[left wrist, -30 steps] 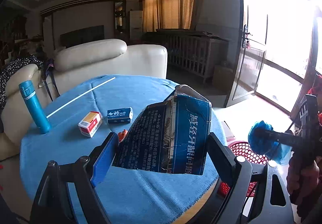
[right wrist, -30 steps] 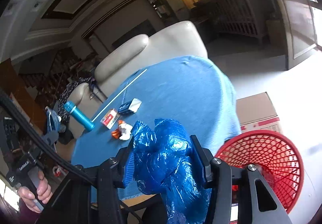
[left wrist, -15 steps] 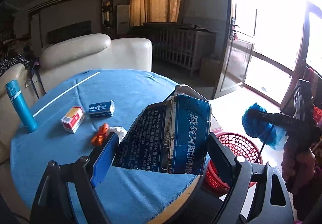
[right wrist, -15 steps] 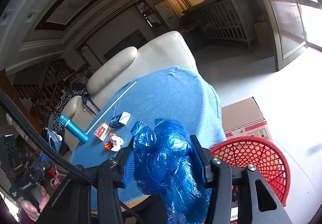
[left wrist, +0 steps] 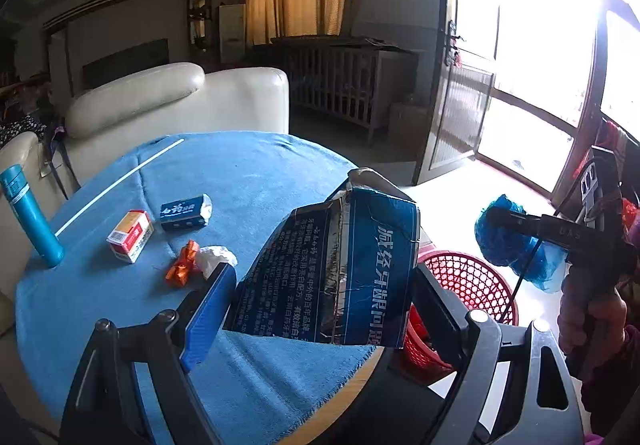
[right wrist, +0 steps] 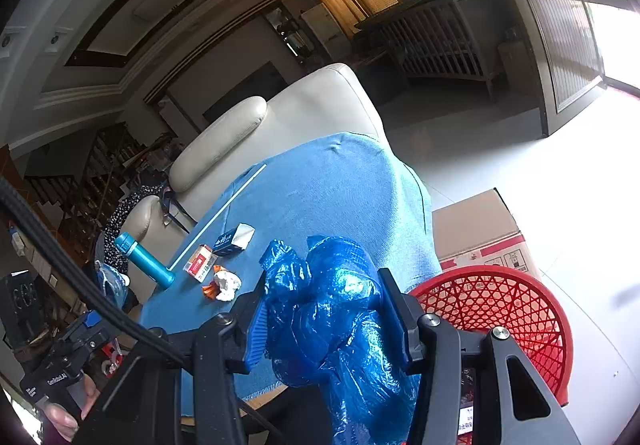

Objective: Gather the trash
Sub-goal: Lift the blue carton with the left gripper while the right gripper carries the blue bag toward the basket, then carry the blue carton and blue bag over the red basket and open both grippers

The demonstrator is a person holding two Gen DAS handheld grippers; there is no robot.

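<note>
Trash is held in both grippers: a blue carton (left wrist: pixel 340 269) clamped in the left gripper (left wrist: pixel 320 309), a blue bag (right wrist: pixel 336 321) in the right gripper (right wrist: pixel 328 321). The red basket (right wrist: pixel 516 321) is seen low to the right, nearer the right one.

torn blue carton (left wrist: pixel 340 269) reads 减轻牙龈问题 (partly cut off)

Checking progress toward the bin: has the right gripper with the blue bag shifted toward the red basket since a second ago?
Yes. In its own view the red basket has grown and slid up beside the right gripper, shut on the blue bag.
</note>
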